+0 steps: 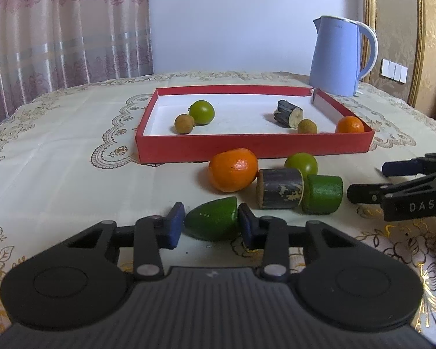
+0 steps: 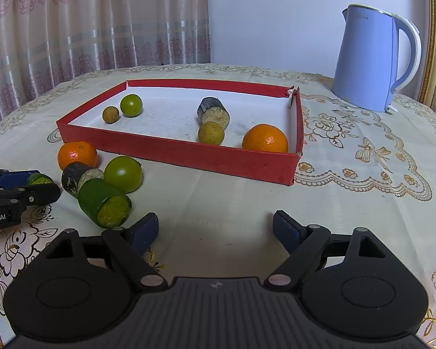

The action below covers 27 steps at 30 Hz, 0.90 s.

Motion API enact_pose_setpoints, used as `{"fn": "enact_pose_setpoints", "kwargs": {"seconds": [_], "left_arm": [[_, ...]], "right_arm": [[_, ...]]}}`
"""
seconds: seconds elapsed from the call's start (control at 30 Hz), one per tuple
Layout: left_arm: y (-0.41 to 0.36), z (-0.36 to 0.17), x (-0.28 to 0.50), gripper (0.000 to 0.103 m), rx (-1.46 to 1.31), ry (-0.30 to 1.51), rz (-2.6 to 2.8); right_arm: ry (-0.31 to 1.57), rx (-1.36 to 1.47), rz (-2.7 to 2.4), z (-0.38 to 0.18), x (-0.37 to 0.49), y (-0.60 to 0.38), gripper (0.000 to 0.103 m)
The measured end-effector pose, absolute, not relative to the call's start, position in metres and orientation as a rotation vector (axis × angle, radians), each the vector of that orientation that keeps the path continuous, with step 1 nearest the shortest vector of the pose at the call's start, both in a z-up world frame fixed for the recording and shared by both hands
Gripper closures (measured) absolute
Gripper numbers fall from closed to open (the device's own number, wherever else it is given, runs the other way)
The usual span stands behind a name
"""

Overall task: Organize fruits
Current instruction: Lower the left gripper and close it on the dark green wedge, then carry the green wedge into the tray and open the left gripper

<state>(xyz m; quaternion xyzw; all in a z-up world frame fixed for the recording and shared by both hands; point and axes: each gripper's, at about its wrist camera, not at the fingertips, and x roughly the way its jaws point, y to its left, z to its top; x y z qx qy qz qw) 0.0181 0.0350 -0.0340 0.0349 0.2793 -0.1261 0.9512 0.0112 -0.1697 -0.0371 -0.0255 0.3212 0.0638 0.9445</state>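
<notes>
My left gripper (image 1: 211,223) is shut on a green cucumber end piece (image 1: 212,218) resting on the tablecloth; it also shows in the right wrist view (image 2: 39,179). Beyond it lie an orange (image 1: 233,169), a dark sugarcane piece (image 1: 280,188), a green cucumber chunk (image 1: 322,194) and a green fruit (image 1: 301,164). The red tray (image 1: 255,145) holds a green fruit (image 1: 201,112), two brown longans (image 1: 184,124), a sugarcane piece (image 1: 288,114) and an orange (image 1: 350,124). My right gripper (image 2: 215,229) is open and empty, right of the cucumber chunk (image 2: 104,203).
A blue electric kettle (image 1: 338,55) stands behind the tray's right corner, also in the right wrist view (image 2: 375,58). The table has a cream patterned cloth. Curtains hang behind at the left.
</notes>
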Motion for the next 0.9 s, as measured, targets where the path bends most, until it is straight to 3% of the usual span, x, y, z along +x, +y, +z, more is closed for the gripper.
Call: {"fn": "enact_pose_setpoints", "kwargs": {"seconds": [0.4, 0.9], "left_arm": [[0.027, 0.017, 0.046, 0.067, 0.106, 0.422, -0.255], [0.017, -0.006, 0.143, 0.067, 0.076, 0.556, -0.213]], "right_arm": [[0.655, -0.052, 0.13, -0.037, 0.011, -0.17, 0.016], [0.654, -0.055, 0.129, -0.038, 0.011, -0.169, 0.016]]}}
